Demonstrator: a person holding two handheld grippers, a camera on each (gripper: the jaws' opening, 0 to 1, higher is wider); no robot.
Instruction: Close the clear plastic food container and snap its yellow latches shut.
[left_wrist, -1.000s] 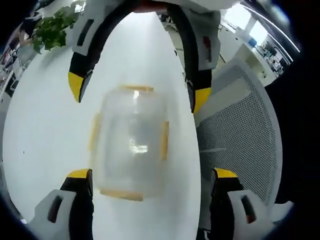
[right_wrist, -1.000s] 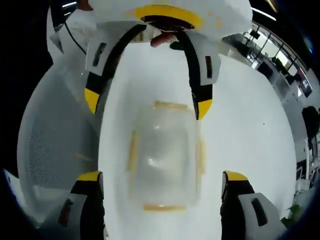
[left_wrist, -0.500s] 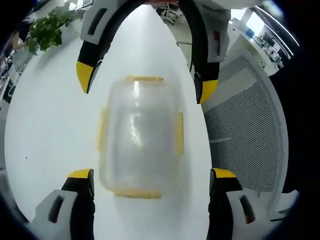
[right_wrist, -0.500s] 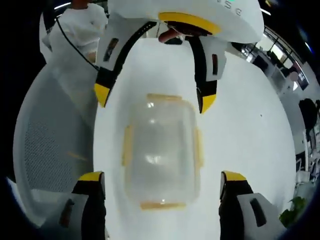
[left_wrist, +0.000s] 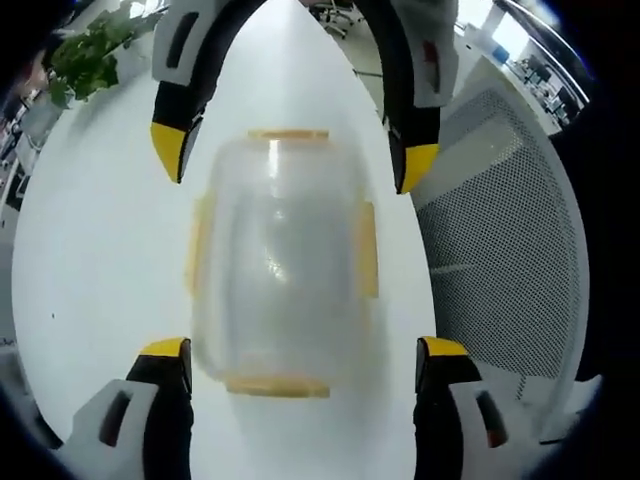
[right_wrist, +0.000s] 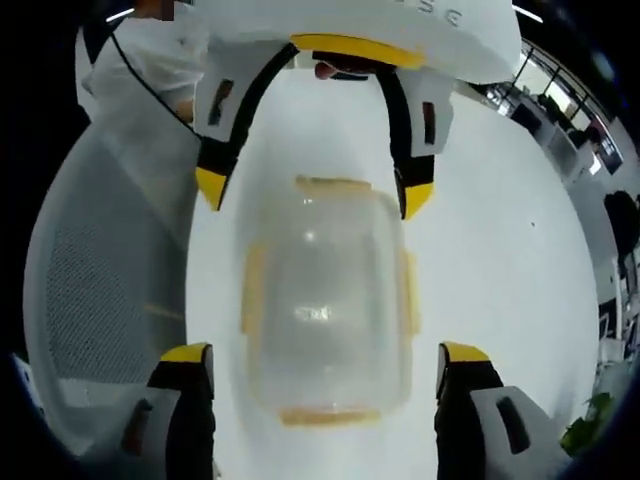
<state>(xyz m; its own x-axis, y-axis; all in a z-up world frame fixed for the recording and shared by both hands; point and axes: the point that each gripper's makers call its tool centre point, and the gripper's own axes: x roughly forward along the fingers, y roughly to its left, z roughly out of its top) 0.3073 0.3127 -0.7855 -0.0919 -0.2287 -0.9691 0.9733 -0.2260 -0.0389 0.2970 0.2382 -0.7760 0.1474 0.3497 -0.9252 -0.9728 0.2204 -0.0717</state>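
Both my claws, left claw (left_wrist: 296, 355) and right claw (right_wrist: 322, 360), have dropped closer over the lidded container (left_wrist: 278, 262) on the tabletop (left_wrist: 90, 260), jaws wide, yellow latches (right_wrist: 252, 290) within reach next.

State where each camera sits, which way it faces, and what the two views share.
Left gripper view: rides the left gripper, looking down at the container on the white table; own jaws below, right gripper opposite.
Right gripper view: rides the right gripper, facing the container from the other end; left gripper and a white sleeve beyond.
Shared: container, table, mesh chair.
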